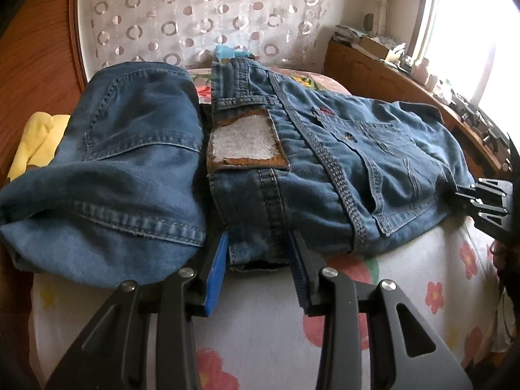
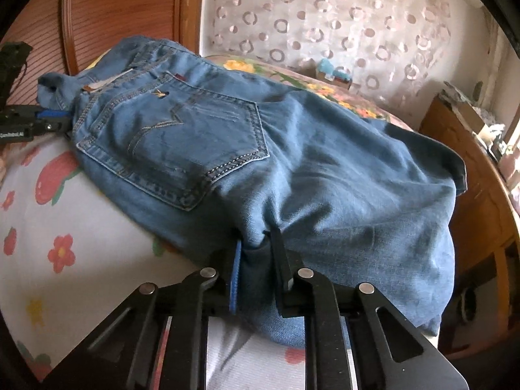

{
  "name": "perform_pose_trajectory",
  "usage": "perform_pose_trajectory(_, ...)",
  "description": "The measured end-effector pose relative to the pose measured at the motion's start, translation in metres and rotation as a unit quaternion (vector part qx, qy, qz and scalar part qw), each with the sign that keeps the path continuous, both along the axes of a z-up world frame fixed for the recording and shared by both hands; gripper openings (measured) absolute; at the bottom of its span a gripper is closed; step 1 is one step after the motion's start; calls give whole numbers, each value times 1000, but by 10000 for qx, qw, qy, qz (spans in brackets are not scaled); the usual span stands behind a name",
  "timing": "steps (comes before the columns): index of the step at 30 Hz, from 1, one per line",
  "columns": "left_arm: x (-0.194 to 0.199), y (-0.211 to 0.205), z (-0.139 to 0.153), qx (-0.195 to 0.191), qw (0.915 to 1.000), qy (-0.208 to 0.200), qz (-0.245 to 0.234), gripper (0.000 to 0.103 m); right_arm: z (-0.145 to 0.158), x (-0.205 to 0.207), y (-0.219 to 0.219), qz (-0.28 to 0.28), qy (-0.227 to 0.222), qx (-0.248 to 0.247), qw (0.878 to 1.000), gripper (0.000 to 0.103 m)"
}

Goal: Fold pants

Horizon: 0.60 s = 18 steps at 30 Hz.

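Blue jeans (image 1: pixel 373 169) lie back side up across a flower-print bed sheet (image 1: pixel 406 292). My left gripper (image 1: pixel 258 253) is shut on the waistband end, with the denim filling the gap between its blue pads, just below a leather patch (image 1: pixel 247 143). In the right wrist view the jeans (image 2: pixel 325 169) show a back pocket (image 2: pixel 182 149). My right gripper (image 2: pixel 256 253) is shut on a bunched fold of denim at the near edge, below the seat. Each gripper shows in the other's view: the right gripper (image 1: pixel 455 200) at the right edge, the left gripper (image 2: pixel 65 120) at the left edge.
A second folded pair of jeans (image 1: pixel 123 162) lies left of the held pair, with a yellow cloth (image 1: pixel 35 143) behind it. A wooden headboard (image 2: pixel 123 9) and a patterned curtain (image 1: pixel 211 9) stand behind the bed. A cluttered wooden cabinet (image 1: pixel 373 71) and a bright window (image 1: pixel 471 32) stand on the right.
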<state>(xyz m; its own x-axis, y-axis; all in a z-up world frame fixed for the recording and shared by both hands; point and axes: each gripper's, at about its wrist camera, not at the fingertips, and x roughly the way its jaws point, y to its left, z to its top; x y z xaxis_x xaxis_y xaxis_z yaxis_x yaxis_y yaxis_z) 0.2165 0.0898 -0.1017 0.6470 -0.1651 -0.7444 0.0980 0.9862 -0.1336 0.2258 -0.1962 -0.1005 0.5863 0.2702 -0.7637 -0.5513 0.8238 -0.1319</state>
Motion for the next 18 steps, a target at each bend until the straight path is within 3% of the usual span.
perform_pose_trajectory(1, 0, -1, 1, 28, 10000, -20, -3, 35, 1, 0, -1, -15, 4, 72, 10000, 9)
perform_pose_trajectory(3, -1, -6, 6, 35, 9999, -99, -95, 16, 4, 1, -2, -8, 4, 130, 9999, 8)
perform_pose_trajectory(5, -2, -9, 17, -26, 9996, -191, -200, 11, 8, -1, -2, 13, -36, 185, 9998, 6)
perform_pose_trajectory(11, -3, -16, 87, 40, 9942, -1058, -173, 9, 49, 1, -5, 33, -398, 307, 9987, 4)
perform_pose_trajectory(18, -5, -24, 180, 169, 9802, -1950, -296, 9, 122, 4, -13, -161, -1003, 409, 9940, 4)
